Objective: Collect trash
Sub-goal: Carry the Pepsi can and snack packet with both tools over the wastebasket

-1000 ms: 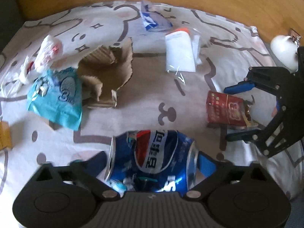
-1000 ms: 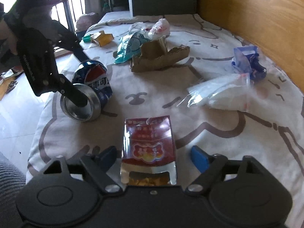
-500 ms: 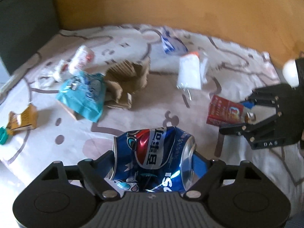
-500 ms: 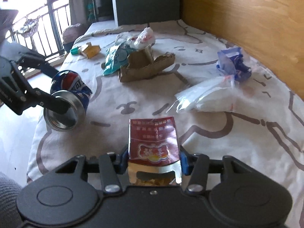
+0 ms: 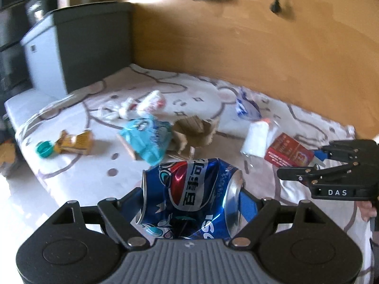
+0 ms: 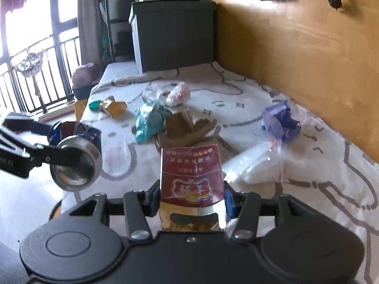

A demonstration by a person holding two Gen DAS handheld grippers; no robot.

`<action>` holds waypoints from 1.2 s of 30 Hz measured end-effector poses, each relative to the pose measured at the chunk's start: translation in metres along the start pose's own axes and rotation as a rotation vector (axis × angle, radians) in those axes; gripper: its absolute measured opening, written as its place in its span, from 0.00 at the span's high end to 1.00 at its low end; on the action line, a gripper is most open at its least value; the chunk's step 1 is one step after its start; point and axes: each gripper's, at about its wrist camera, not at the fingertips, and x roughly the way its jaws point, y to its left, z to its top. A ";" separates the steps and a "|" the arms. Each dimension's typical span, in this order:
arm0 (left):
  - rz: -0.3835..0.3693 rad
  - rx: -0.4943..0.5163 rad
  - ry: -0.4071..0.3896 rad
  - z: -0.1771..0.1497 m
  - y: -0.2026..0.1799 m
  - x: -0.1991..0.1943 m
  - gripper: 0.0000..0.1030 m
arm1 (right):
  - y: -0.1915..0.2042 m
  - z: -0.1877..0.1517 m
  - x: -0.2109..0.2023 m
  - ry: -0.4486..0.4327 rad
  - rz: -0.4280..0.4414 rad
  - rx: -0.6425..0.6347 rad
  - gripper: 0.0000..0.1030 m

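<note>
Between my left gripper's (image 5: 190, 198) fingers sits the dented blue aluminium cola can (image 5: 189, 198), lying sideways with each end against a pad; the jaws closed onto it within the last second and now clamp it end to end, which I judge keeps the crushed wall from folding further. Between my right gripper's (image 6: 190, 195) fingers stands the small red-and-gold cardboard cigarette pack (image 6: 191, 177), pinched on its narrow sides with the torn gold end toward the palm; those jaws also closed onto it moments ago. Both pieces hang clear of the white cartoon-print bedsheet (image 6: 331, 189), so I read this as the carry-off step. Beyond the left fingers lie a torn brown cardboard scrap (image 5: 194, 130), a crumpled teal plastic wrapper (image 5: 149, 139), a yellow folded carton (image 5: 75, 142) just beside a green bottle cap (image 5: 43, 149), and a white crumpled bag (image 5: 142, 104). Ahead and right of the right fingers lie a clear zip bag with white contents (image 6: 255, 168) and a blue-and-white crumpled wrapper (image 6: 279, 123). No bin shows. The two grippers are near each other, so I would watch for a clash.
</note>
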 end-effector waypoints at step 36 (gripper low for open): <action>0.433 -0.401 -0.056 -0.121 0.206 -0.080 0.19 | 0.235 0.033 0.092 0.045 0.199 -0.184 0.50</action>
